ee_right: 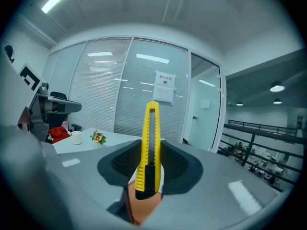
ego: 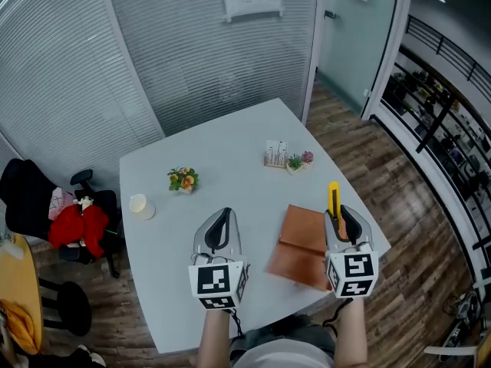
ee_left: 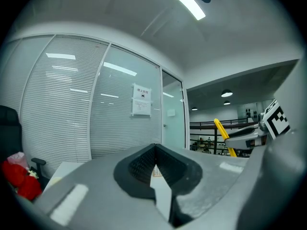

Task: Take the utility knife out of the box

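My right gripper (ego: 342,218) is shut on a yellow utility knife (ego: 333,197), which sticks out forward past the fingertips. In the right gripper view the knife (ee_right: 150,143) stands upright between the black pads, above the brown box (ee_right: 143,206). The brown box (ego: 302,245) lies open on the white table (ego: 230,144), just left of and below the right gripper. My left gripper (ego: 223,216) hovers left of the box, its jaws closed together with nothing between them (ee_left: 154,151). The left gripper view also catches the knife (ee_left: 222,135) off to the right.
A small flower pot (ego: 182,179), a white cup (ego: 141,205) and a card holder (ego: 275,153) with tiny plants (ego: 298,161) stand further back on the table. A black chair with red cloth (ego: 75,225) is at the left. Blinds and glass walls lie behind.
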Tool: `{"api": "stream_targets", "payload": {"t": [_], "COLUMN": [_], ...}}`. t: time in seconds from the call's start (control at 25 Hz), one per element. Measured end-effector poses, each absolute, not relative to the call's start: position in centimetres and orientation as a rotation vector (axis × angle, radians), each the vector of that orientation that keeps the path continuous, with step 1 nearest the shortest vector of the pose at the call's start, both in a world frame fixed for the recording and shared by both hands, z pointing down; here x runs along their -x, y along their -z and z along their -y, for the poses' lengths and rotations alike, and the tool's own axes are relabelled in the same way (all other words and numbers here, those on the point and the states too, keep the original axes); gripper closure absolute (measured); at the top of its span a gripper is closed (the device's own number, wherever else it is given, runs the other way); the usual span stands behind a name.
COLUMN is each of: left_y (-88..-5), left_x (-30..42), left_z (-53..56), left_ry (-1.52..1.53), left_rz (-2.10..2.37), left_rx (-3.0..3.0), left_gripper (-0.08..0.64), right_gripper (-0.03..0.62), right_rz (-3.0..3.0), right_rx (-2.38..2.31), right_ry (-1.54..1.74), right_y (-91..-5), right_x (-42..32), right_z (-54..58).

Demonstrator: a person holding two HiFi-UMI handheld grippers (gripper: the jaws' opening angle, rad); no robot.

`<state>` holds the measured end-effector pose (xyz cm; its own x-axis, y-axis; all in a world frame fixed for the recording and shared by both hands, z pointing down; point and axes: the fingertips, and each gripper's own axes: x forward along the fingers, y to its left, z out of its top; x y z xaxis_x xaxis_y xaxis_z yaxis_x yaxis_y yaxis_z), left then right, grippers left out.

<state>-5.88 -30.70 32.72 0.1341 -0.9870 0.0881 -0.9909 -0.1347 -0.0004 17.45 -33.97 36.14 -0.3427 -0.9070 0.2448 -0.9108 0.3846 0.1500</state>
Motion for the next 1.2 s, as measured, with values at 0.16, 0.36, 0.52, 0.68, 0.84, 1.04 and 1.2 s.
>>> {"api": "stream_targets", "payload": {"t": [0.16,0.36,0.52,0.68,0.84,1.04,1.2], "left_y": [-32.6,-32.6,-32.8,-32.7,-32.7,-32.7,-32.7], "left_x": [5.8,5.9,5.9,5.5,5.4,5.0,5.0], "left_z": [30.6,30.5,30.5,30.5,30.6,30.7,30.6], "left_ry": [-0.093,-0.095,-0.1,-0.099,-0.101,-0.104,-0.108], "left_rz": [2.023,2.028,2.028,2.017,2.017,1.996,1.997], "left_rx": [-2.324,-2.324,-2.326,-2.328,-2.336,-2.341,-2.344], "left_gripper": [0.56,0.56,0.56,0.56,0.56,0.56,0.56], "right_gripper": [0.439,0.439,0.439,0.439,0.439,0.439,0.439], "right_rz": [2.377,2.381,2.386,2.391,2.385,2.389,2.388], "right_rx": [-1.61,-1.637,-1.641,-1.642,-1.646,-1.652,-1.651], "right_ry": [-0.036,-0.054,-0.065,-0.074,-0.071,-0.065,-0.066], "right_y": [-36.0,-36.1,-36.1,-36.0,-35.9,-35.8,-35.8], "right_x": [-17.7,-18.2,-18.4,-18.6,-18.8,-18.9,-18.9], "right_z": [33.9,33.7,33.7,33.5,33.4,33.3,33.2]}}
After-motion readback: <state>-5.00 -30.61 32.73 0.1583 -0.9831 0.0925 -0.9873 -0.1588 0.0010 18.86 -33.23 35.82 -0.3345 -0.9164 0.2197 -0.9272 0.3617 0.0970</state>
